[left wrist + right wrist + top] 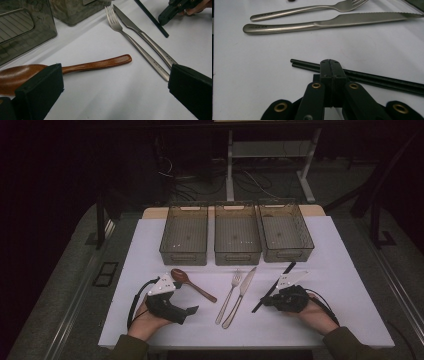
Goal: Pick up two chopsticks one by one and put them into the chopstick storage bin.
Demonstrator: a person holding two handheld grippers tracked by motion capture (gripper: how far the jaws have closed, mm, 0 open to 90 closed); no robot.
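A brown wooden spoon [192, 284] lies on the white table [150, 240], with a steel fork [230, 295] and knife [242, 294] side by side at the centre. A pair of black chopsticks [287, 270] lies slanted to their right. My left gripper [185, 299] rests by the spoon. In the left gripper view its jaws stand wide open [116, 72], with the spoon [97, 64] reaching out from behind the left one. My right gripper [264, 302] is shut, and its tip [330, 63] sits right at the chopsticks [382, 81], with nothing between the jaws.
Three clear grey bins stand in a row at the back: left [183, 256], middle [237, 257], right [287, 255], all empty. The table's front edge runs just behind both hands. The right gripper [167, 13] shows far off in the left gripper view.
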